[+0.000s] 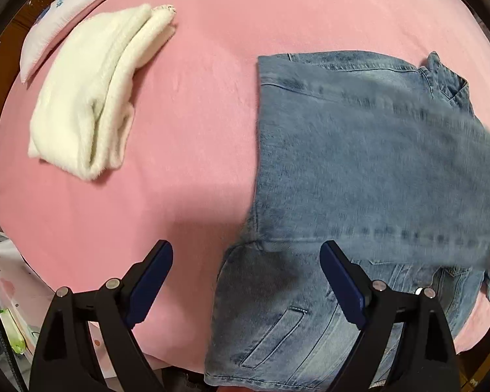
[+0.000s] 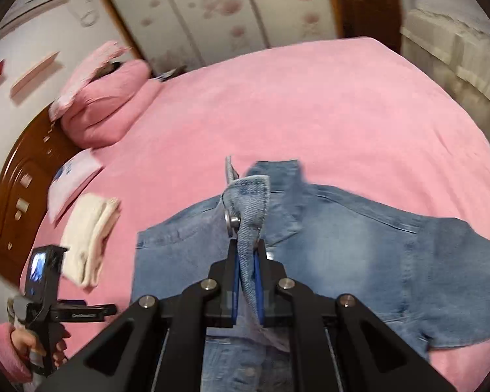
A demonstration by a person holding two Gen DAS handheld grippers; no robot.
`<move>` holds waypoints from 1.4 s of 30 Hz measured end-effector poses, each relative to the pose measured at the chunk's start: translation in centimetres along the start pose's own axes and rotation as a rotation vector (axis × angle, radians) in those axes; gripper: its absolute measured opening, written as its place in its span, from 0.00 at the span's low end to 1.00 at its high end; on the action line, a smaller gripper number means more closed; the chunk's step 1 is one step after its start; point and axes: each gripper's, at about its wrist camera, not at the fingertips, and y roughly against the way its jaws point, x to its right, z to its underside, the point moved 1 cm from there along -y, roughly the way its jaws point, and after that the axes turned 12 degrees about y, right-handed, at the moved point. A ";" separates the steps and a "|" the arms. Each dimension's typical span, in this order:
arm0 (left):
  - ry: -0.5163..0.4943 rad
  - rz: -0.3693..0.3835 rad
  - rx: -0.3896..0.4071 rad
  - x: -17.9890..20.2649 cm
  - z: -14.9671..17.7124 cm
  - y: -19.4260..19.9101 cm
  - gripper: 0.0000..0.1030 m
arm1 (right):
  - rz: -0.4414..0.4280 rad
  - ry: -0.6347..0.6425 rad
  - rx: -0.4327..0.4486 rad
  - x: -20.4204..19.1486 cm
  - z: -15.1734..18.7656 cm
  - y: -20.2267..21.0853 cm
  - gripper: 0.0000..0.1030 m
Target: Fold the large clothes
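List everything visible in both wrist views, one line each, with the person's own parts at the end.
Blue denim jacket: one, faded blue, spread on the bed, its cuff lifted.
Folded white fleece garment: one, cream white, on the bed away from the jacket.
Small white pillow with blue print: one, near the headboard.
Pink plush pillows: a stack, pink, at the head of the bed.
Pink bed cover: one, under everything.
Brown wooden headboard: one, behind the pillows.
Floral wardrobe doors: pale, beyond the bed.
Left gripper: black with blue pads, open, holding nothing, above the jacket's hem.
Right gripper: black, shut on the jacket's cuff.
Hand: one, pink sleeve, holding the left gripper's handle.
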 end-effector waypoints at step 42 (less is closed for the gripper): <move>-0.140 0.336 -0.312 3.8 -0.2 -11.8 0.01 | -0.066 -0.133 -0.490 8.9 12.5 -12.4 0.00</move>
